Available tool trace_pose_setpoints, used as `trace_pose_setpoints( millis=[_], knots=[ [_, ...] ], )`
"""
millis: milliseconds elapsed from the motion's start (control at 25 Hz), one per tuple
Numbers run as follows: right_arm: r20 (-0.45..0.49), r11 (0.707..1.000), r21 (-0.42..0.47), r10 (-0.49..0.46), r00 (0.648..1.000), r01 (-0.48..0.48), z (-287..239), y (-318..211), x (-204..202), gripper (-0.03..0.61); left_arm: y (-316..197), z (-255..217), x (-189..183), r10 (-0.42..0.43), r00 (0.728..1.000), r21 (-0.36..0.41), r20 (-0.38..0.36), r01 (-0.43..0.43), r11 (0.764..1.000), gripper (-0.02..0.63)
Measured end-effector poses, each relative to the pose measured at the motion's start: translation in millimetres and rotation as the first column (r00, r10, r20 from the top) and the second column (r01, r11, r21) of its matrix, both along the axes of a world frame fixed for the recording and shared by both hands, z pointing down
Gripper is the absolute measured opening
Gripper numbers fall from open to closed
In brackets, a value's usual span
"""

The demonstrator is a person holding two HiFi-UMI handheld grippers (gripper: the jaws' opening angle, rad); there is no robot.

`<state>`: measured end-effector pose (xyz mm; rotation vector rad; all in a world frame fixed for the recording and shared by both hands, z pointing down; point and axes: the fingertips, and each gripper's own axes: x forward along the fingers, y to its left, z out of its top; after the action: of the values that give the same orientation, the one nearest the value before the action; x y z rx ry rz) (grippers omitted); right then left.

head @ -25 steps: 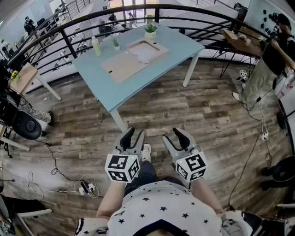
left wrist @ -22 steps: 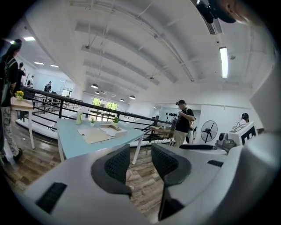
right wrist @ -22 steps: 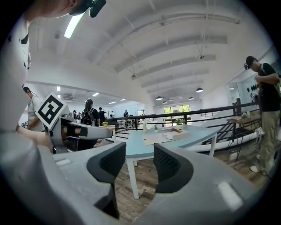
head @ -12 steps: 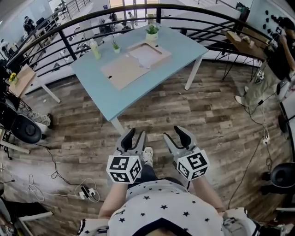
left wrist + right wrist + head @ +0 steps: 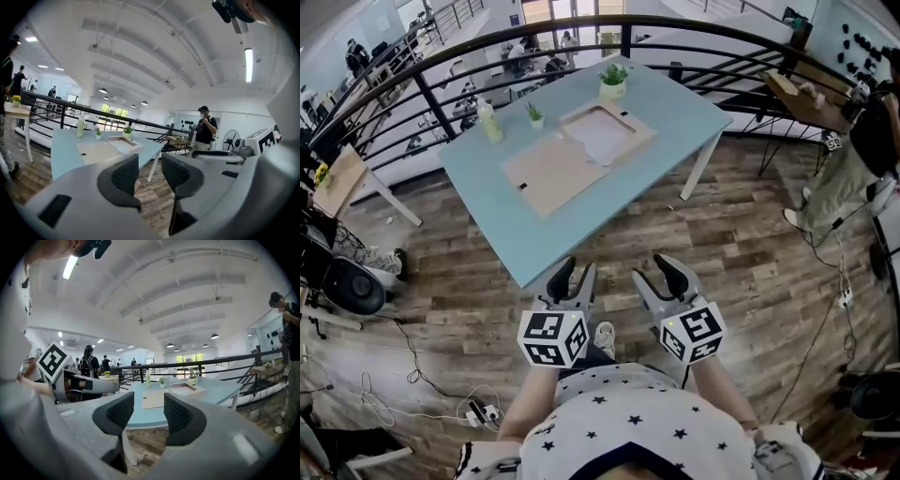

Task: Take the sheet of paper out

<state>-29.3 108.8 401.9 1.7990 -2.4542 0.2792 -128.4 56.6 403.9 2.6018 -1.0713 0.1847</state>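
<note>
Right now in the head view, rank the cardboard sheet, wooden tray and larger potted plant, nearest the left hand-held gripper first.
1. Cardboard sheet, table's middle.
2. Wooden tray, beyond it, rightward.
3. Larger potted plant, far edge.

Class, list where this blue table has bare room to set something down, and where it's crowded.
Bare: the table strip between the brown board and its near edge; the right corner beyond the box. Crowded: the far edge, with bottle, small plant, potted plant.

One bench [image 5: 675, 105] carries two potted plants [image 5: 613, 81], one bottle [image 5: 491, 122], one shallow box [image 5: 636, 125], one sheet of paper [image 5: 602, 141] and one flat board [image 5: 551, 169]. Two grasping tools show: left tongs [image 5: 572, 272] and right tongs [image 5: 661, 270].
</note>
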Motion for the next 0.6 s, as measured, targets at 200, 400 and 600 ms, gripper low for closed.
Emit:
trace_pose_setpoints(
  millis=[200,400,600],
  knots=[
    [0.0,1.0,-0.002,0.002,1.0,-0.002,-3,-58,13,0.183,-61,-2,14,0.006,1.0,-0.007,0.002,-0.006,1.0,0.146],
    [0.001,1.0,-0.005,0.015,1.0,-0.015,-7,-114,25,0.183,-116,-5,29,0.03,1.0,-0.018,0.002,-0.03,0.999,0.146],
    [0.001,1.0,-0.005,0.017,1.0,-0.017,-9,-157,33,0.183,-158,-7,40,0.035,0.999,-0.017,0.0,-0.035,0.999,0.146]
  ],
)
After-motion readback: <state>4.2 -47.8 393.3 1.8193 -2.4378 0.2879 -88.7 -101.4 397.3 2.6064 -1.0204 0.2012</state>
